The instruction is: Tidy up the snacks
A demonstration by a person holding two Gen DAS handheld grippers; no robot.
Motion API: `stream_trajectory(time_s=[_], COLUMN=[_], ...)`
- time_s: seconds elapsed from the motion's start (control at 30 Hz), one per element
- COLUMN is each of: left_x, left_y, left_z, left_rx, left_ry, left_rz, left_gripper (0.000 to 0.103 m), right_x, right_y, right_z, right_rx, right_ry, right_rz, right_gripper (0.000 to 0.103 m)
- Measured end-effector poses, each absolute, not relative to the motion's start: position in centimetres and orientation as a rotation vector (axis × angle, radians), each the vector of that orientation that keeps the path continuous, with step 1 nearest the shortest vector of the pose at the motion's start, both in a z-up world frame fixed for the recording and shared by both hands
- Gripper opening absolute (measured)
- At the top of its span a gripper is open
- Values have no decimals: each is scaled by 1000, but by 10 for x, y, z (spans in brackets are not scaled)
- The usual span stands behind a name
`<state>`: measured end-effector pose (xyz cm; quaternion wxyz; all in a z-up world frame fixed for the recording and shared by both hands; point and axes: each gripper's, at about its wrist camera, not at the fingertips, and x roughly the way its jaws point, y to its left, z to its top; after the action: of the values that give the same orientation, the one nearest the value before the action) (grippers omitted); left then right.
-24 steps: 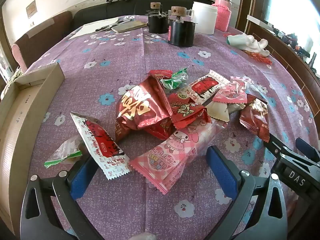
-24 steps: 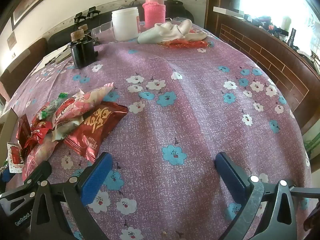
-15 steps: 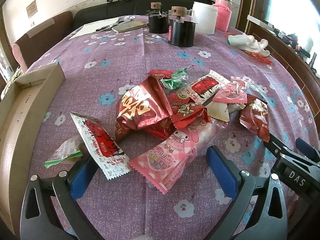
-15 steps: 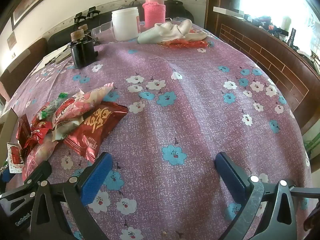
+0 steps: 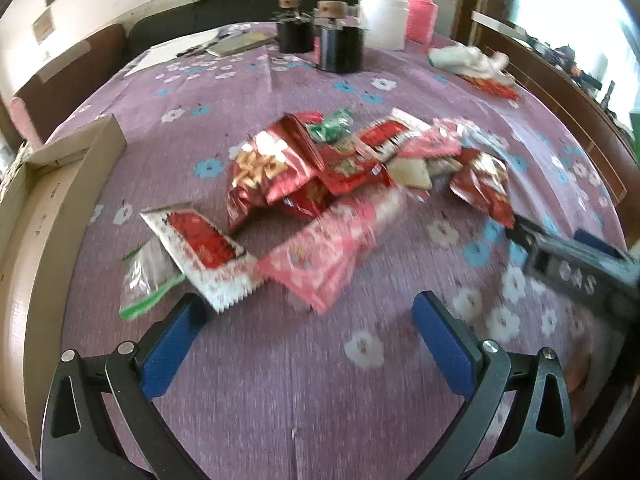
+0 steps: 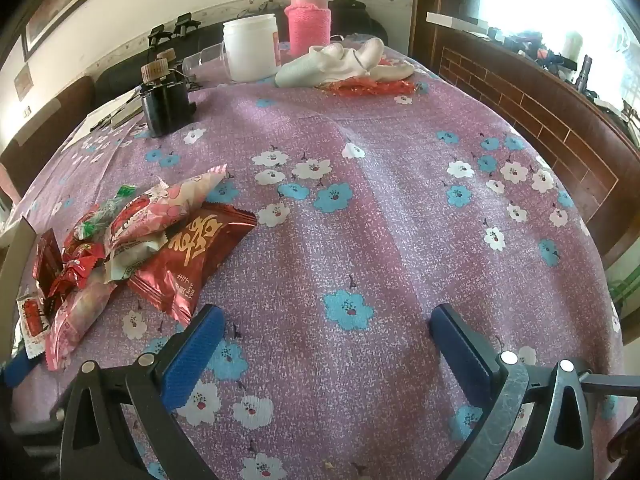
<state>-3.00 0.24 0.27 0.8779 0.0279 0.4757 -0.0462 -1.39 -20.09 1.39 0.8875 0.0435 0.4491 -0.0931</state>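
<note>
A heap of snack packets (image 5: 344,168) lies mid-table on the purple flowered cloth. In the blurred left wrist view, a long pink packet (image 5: 332,248) and a white-and-red packet (image 5: 200,252) lie nearest my left gripper (image 5: 308,320), which hangs open just short of them with nothing between its blue pads. A clear packet with a green strip (image 5: 146,280) sits by its left finger. My right gripper (image 6: 324,332) is open over bare cloth; a dark red packet (image 6: 196,256) lies just beyond its left finger. The right gripper's body (image 5: 580,268) shows at the left view's right edge.
An open cardboard box (image 5: 44,216) stands at the table's left edge. At the far end are black jars (image 5: 338,46), a white tub (image 6: 250,48), a pink-sleeved bottle (image 6: 308,16), a white cloth (image 6: 344,60) and papers. A wooden rail (image 6: 560,128) borders the right side.
The left wrist view has shifted and blurred: the snack heap sits slightly higher and farther from the left gripper. The right wrist view is unchanged.
</note>
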Motion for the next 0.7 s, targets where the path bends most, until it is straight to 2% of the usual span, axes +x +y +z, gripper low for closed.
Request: stream_trajectory(time_s=[0.17,0.4,0.7], left_x=[-56,-86,-107], left_y=[19,116,188], left_z=[19,71,90], left_rx=[14,-227,-282], left_ry=[979,793,689], left_rz=[-191,-63,52], left_gripper=[103,103,103], right_x=[-13,-39,-64], right_y=[-200,-200,-199], right_z=[13,13,14], right_rx=[97,84,36], right_ry=[950,984,1016], right_rz=[-202,-172,-100], right_gripper=[103,103,103])
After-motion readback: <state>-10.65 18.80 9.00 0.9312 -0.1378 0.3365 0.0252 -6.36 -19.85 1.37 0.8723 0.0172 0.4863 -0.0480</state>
